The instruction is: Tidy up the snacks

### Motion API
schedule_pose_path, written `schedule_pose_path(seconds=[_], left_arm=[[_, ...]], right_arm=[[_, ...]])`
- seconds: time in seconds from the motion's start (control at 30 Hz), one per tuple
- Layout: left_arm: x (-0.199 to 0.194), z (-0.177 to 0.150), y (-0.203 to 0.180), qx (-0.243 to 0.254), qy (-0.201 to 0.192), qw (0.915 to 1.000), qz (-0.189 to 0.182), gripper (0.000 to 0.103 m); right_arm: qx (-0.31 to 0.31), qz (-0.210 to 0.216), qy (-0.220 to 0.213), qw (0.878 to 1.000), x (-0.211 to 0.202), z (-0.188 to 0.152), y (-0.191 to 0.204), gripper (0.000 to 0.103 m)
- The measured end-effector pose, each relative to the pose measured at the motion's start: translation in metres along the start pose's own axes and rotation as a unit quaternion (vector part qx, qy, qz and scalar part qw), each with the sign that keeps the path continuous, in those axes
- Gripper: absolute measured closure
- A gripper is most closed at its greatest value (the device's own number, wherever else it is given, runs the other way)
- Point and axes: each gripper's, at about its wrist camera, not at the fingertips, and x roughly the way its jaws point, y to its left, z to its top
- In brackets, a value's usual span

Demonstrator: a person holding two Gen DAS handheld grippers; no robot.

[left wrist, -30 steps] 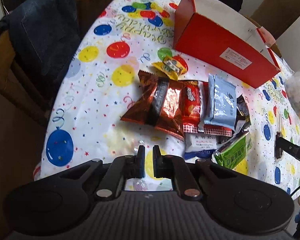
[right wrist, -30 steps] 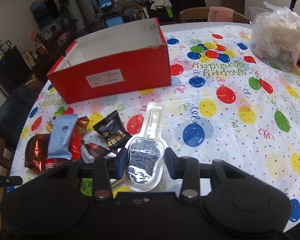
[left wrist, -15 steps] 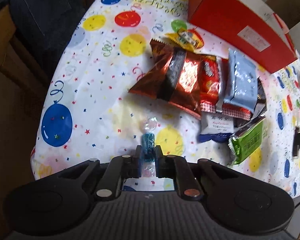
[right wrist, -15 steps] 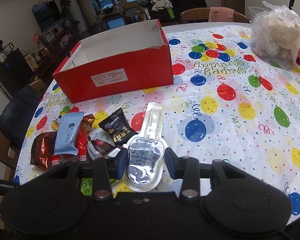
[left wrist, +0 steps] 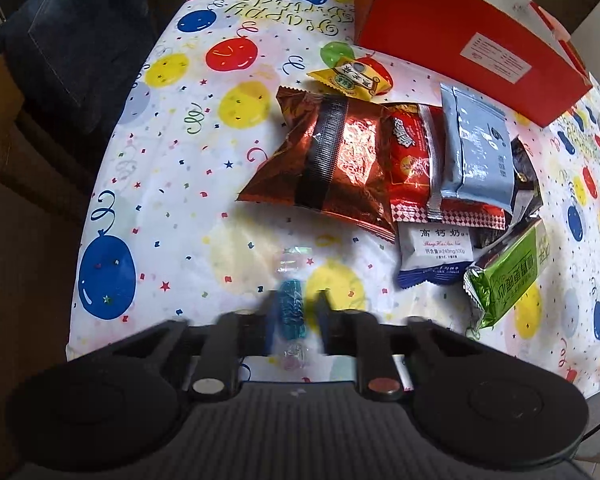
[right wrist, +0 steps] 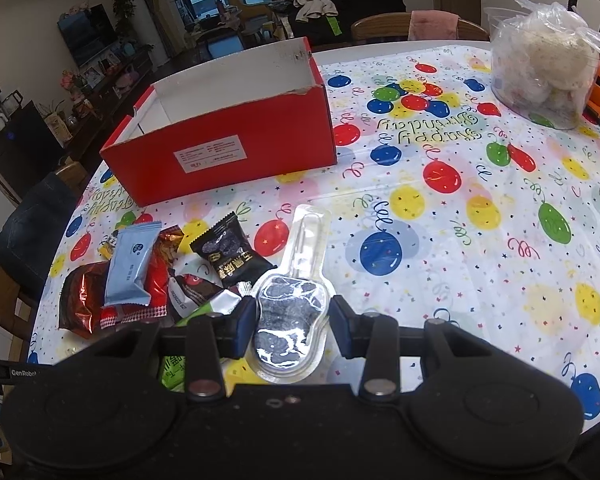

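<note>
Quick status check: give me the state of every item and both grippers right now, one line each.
Left gripper: shut on blue wrapped candy.
Right gripper: shut on clear blister pack.
Red box: open-topped, looks empty, upright on table.
Copper foil bag: sealed, lying flat.
Light blue packet: sealed, resting atop the red packet.
Green packet: sealed, one end propped up.
Clear plastic bag: full, standing.

Red box (right wrist: 220, 152), balloon-print tablecloth (right wrist: 460, 240)

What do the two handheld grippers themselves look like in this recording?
Both are matte black plastic. The left gripper has a ribbed body, round side discs and two metal pivot pins. The right gripper matches, with dark blue pads on its fingers.
</note>
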Motion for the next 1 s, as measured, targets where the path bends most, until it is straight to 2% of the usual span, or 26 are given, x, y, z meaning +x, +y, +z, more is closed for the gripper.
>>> schedule_pose_path(seconds=[0.2, 0.37, 0.73, 1.0], left_arm=[[-0.002, 0.000, 0.007, -0.018, -0.003, 0.9998, -0.011, 0.091], [-0.018, 0.000, 0.011, -0.029, -0.015, 0.9989, -0.034, 0.091], [-0.077, 0.017, -0.006, -0.008, -0.093, 0.9938, -0.060, 0.091], [-0.099, 0.046, -0.025, 0.005, -0.130, 0.9891, -0.069, 0.091]], right_arm=[[0.000, 0.000, -0.001, 1.000, 0.000, 0.000, 0.000, 0.064], [-0.003, 0.001, -0.005, 1.000, -0.002, 0.002, 0.001, 0.064], [-0.027, 0.018, -0.035, 0.999, -0.021, 0.020, 0.014, 0.064], [-0.059, 0.032, -0.067, 0.995, -0.030, 0.059, 0.024, 0.064]])
